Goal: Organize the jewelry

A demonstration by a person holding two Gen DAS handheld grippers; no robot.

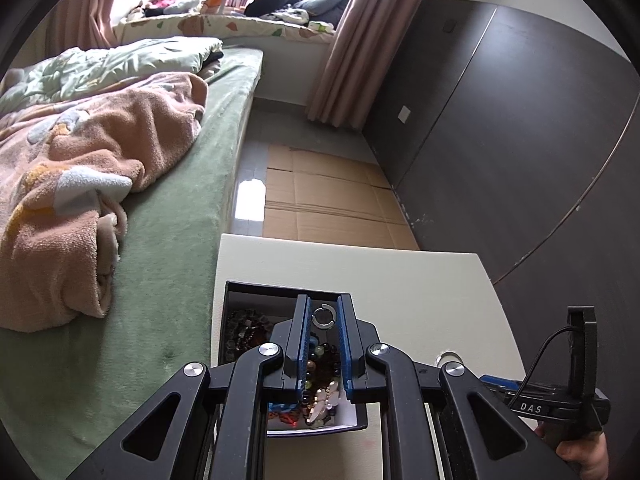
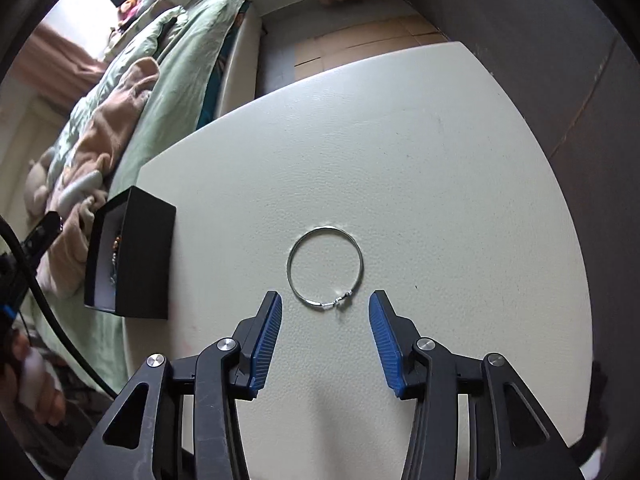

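Right wrist view: right tongs (image 2: pixel 325 312) w/ blue pads standing apart, nothing between them, hovering over white tabletop (image 2: pixel 440 160). Thin silver hoop (image 2: pixel 326 267) lies flat on tabletop just beyond the pads, clasp end nearest them, not touched. Black box (image 2: pixel 146 258) sits at tabletop's left edge, lid off, beads showing inside. Bed w/ green sheet beyond that edge.

Left wrist view: left tongs (image 1: pixel 323 320) narrowly parted above the black box; cannot tell whether pads press on anything. Small silver open ring (image 1: pixel 323 317) seen between the tips; whether gripped or lying on box floor, cannot tell. Mixed bead jewelry (image 1: pixel 320 376) heaped in box, dark bead strand (image 1: pixel 244 330) along its left wall. Past tabletop's far edge: cardboard on floor (image 1: pixel 332 200), pink blanket (image 1: pixel 92 184) on bed, curtain (image 1: pixel 352 40).
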